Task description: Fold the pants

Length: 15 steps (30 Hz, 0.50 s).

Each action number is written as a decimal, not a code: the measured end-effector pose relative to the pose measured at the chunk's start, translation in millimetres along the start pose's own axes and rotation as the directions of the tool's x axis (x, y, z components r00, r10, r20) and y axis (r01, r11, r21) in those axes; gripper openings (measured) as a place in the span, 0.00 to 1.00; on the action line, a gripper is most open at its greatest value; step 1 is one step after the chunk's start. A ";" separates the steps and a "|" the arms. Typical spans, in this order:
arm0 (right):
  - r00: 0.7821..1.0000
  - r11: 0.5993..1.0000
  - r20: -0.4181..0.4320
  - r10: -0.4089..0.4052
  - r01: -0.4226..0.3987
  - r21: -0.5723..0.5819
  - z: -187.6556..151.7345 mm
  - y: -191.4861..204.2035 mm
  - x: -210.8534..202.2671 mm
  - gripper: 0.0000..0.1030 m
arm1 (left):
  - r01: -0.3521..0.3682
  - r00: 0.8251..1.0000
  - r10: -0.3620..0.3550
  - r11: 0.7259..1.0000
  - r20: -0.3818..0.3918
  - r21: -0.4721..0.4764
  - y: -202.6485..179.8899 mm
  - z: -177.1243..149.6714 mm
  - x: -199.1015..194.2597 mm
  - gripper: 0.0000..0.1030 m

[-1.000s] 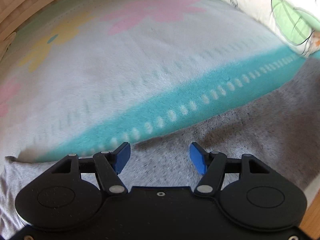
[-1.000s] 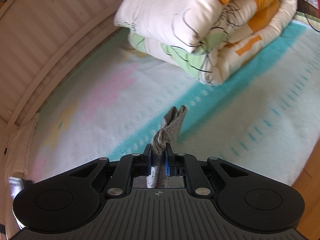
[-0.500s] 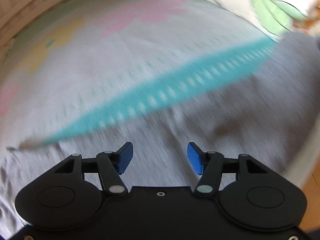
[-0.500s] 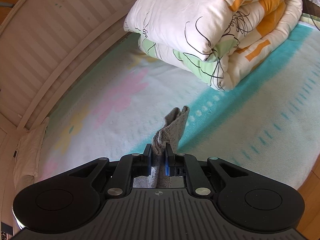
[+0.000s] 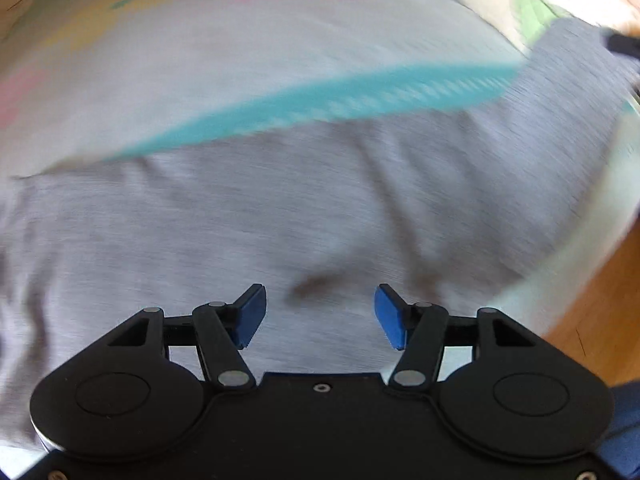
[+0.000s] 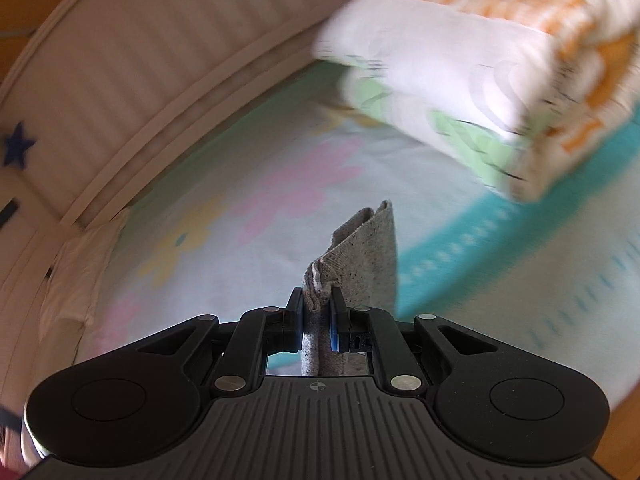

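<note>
Your left tongs (image 5: 320, 316) stand released with nothing between the blue pads, and they have swept across the grey pants (image 5: 304, 216) – a second ago the cloth only filled the strip just ahead of them, and now it spreads wide under and beyond both fingers, with a dark crease running off ahead of the right-hand pad. The view is smeared, so you were moving fast. The left tongs' gap has narrowed only a touch, and no fabric sits in it.

Your right tongs (image 6: 316, 320) are clenched on a bunched corner of the pants (image 6: 360, 256), which stands up as a grey flap ahead of the tips; that grip is as it was, but the folded quilt (image 6: 488, 80) has slid further to the right of the flap and blurred.

To my eye this means one end is lifted and you are hunting for the second grab point – the fold itself is not yet made.

Count: one pair of pants, two tongs, one folded quilt, one flowered bed sheet (image 6: 256, 184) with a teal band ahead of the left tongs, above the pants.
</note>
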State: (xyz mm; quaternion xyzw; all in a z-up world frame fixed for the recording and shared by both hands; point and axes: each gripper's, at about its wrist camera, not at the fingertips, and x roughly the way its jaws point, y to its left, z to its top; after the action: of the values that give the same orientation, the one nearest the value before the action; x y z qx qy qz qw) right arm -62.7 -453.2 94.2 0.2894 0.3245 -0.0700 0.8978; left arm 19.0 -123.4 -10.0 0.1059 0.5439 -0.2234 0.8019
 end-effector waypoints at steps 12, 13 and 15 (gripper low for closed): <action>0.916 0.908 -0.236 0.325 -0.372 -0.193 -51.2 153.0 54.9 0.12 | -0.106 0.990 0.123 0.970 0.066 -0.219 136.5 7.4 -16.0 0.61; 0.909 0.898 -0.270 0.317 -0.379 -0.221 -63.2 165.9 64.7 0.12 | -0.099 0.992 0.115 0.969 0.059 -0.229 141.8 5.0 -11.1 0.61; 0.897 0.875 -0.336 0.288 -0.389 -0.289 -89.2 188.9 84.1 0.12 | -0.076 0.996 0.087 0.963 0.032 -0.258 151.8 -1.0 -1.7 0.61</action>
State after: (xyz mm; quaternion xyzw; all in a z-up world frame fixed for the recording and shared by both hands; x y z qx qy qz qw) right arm 13.8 -242.2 75.9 0.1852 0.4001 0.1903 0.8772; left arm 89.5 10.7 -20.0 0.0187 0.5459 -0.1203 0.8289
